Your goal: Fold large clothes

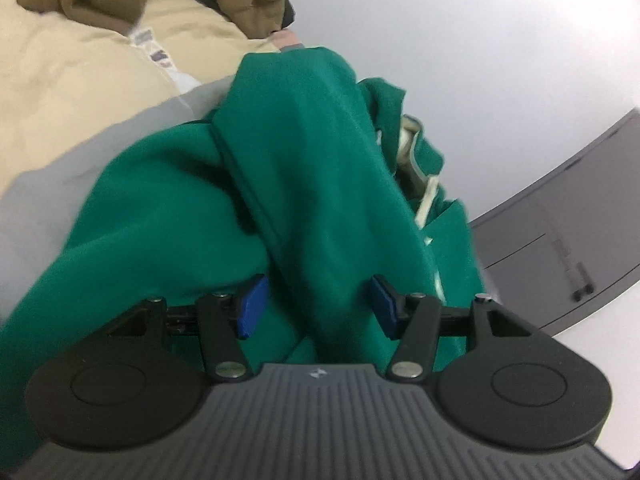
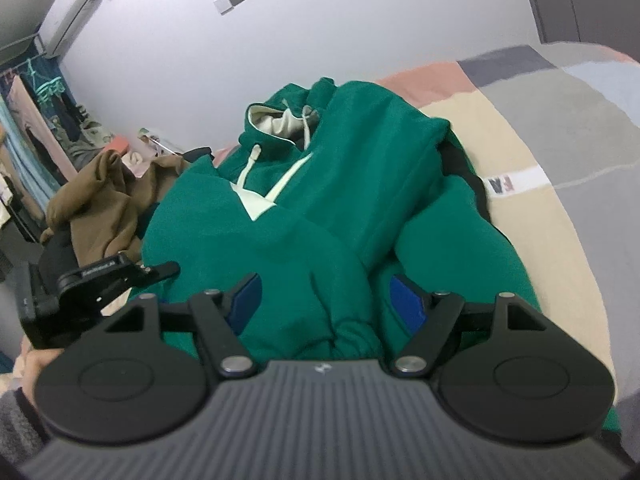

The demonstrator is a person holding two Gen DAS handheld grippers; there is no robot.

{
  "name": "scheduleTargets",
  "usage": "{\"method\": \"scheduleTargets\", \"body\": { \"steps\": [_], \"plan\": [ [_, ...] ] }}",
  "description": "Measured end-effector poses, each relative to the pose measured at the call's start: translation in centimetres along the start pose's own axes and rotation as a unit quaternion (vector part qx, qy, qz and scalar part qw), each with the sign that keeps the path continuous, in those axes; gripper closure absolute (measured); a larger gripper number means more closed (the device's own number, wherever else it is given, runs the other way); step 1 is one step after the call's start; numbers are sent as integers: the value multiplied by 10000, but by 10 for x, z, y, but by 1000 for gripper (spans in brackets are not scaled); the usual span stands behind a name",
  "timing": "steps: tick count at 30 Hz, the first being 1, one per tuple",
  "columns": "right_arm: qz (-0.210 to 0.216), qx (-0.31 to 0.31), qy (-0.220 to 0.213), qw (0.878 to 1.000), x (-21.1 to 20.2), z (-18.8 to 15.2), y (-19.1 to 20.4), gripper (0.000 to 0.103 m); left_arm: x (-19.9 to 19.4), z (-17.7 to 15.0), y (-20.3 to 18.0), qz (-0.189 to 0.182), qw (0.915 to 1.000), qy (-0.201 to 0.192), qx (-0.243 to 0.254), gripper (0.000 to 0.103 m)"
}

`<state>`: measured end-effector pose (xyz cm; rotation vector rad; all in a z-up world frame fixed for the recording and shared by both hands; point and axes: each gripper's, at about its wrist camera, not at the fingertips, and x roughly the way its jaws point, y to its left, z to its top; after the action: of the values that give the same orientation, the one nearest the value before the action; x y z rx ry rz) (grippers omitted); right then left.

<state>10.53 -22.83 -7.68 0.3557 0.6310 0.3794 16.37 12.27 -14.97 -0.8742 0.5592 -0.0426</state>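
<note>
Both grippers spread wide, angled down

The left black two-finger gripper (image 1: pixel 316 304) has its blue-padded fingers (image 1: pixel 251 306) well apart; the right black two-finger gripper (image 2: pixel 326 304) is parted likewise, its blue pads (image 2: pixel 408 306) far from each other, its left neighbour (image 2: pixel 120 276) near its left side

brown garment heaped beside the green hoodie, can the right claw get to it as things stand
Probably not directly. The right claw sits open over the green fleece hoodie, and the crumpled brown garment lies past the hoodie's far side, with the left claw in between.
</note>
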Motion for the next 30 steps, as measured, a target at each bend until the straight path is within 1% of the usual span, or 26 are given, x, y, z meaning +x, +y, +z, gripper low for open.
{"method": "scheduleTargets", "body": {
  "steps": [2, 3, 4, 6, 7, 9, 10, 12, 13, 14, 15, 17, 19, 21, 23, 26, 29, 30],
  "plan": [
    [23, -149, -23, 9999, 6, 1, 7, 30, 5, 5, 1, -214, 9997, -34, -62, 47],
    [34, -218, -33, 9998, 9, 1, 12, 30, 7, 7, 0, -277, 9996, -46, -57, 63],
    [48, -277, -52, 9996, 11, 1, 16, 30, 8, 10, -2, -326, 9995, -41, -18, 81],
    [73, -423, -140, 9990, 13, 1, 25, 33, 4, 16, -7, -398, 9991, -118, 99, 94],
    [72, -527, -219, 9983, 13, 2, 30, 34, 0, 20, -9, -421, 9988, -190, 158, 96],
    [88, -716, -376, 9967, 12, 2, 40, 37, -8, 27, -11, -501, 9981, -322, 171, 96],
    [115, -793, -446, 9958, 11, 2, 44, 38, -12, 30, -11, -469, 9981, -369, 154, 96],
    [176, -976, -529, 9937, 11, 3, 53, 43, -20, 34, -10, -275, 9983, -480, 179, 96],
    [189, -1062, -481, 9930, 13, 3, 58, 46, -23, 36, -6, -214, 9981, -556, 127, 96],
    [208, -1091, -409, 9930, 16, 4, 62, 54, -26, 38, -3, -123, 9980, -607, 78, 96],
    [247, -1085, -355, 9932, 18, 4, 64, 58, -28, 40, 1, 7, 9978, -664, 39, 96],
    [340, -1149, -244, 9925, 25, 1, 70, 60, -27, 43, 8, 268, 9972, -693, 42, 96],
    [316, -1286, -101, 9911, 34, -3, 74, 60, -22, 44, 13, 518, 9971, -550, 94, 96],
    [277, -1331, 128, 9906, 47, -9, 74, 63, -16, 40, 15, 745, 9959, -451, 242, 96],
    [198, -1344, 332, 9902, 61, -15, 72, 63, -9, 37, 14, 942, 9937, -392, 467, 96],
    [82, -1406, 508, 9887, 77, -24, 68, 64, -4, 31, 11, 1124, 9902, -368, 748, 96],
    [40, -1469, 514, 9878, 81, -26, 67, 65, -4, 30, 6, 1214, 9879, -383, 885, 95],
    [30, -1486, 516, 9875, 79, -26, 68, 65, -5, 30, 4, 1261, 9869, -390, 925, 90]
  ]
}}
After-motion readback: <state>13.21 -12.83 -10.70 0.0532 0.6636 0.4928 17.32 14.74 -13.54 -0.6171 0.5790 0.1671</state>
